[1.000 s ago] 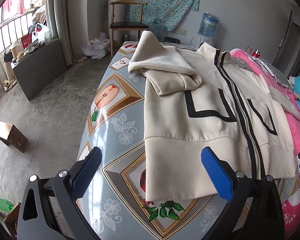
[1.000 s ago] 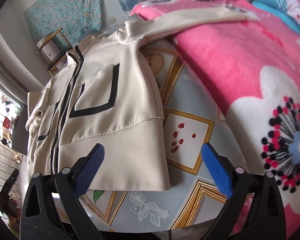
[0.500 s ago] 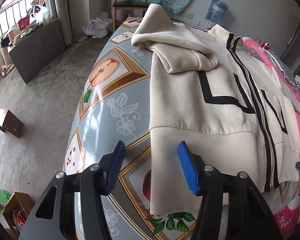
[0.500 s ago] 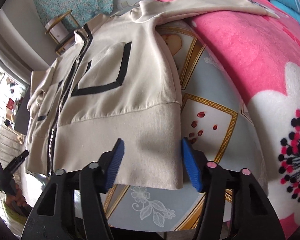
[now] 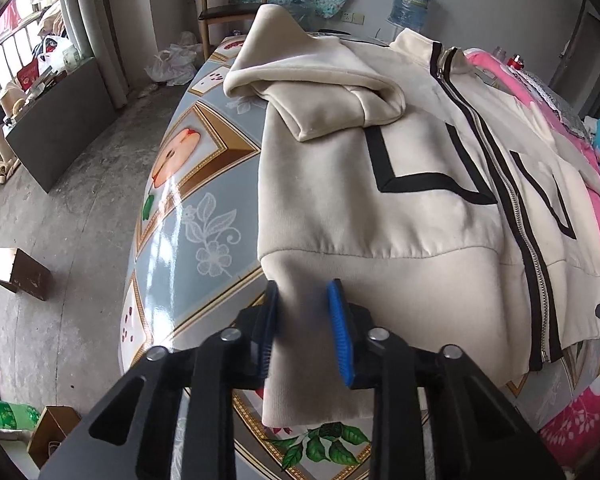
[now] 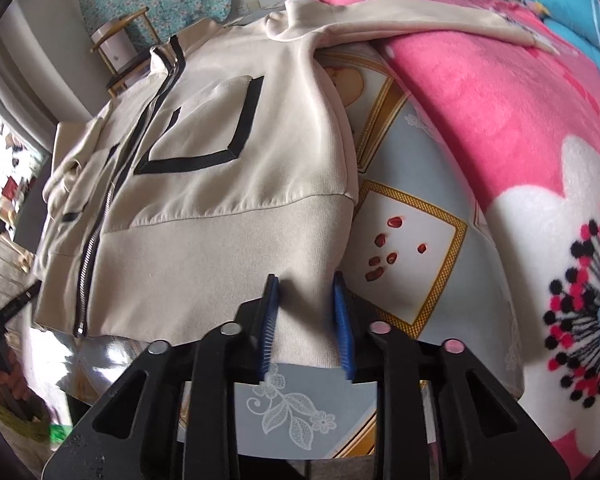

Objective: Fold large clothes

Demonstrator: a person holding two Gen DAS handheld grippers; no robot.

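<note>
Left wrist view: the left gripper [image 5: 302, 322] is closing on the near left hem corner of the jacket [image 5: 400, 208], spread zipped on the counter [image 5: 188, 216]. The right gripper [image 6: 306, 318] is closing on the near right corner, cloth between its pads.

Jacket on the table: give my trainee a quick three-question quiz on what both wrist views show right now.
1. True or false: the jacket is zipped shut.
2. Which part does the left gripper close on? A collar, B hem band, C sleeve cuff.
3. What lies beside the jacket past the right gripper?

Key: 1 true. 2 B; the jaws are closing with the hem band between them. 3 a pink flowered blanket.
</note>
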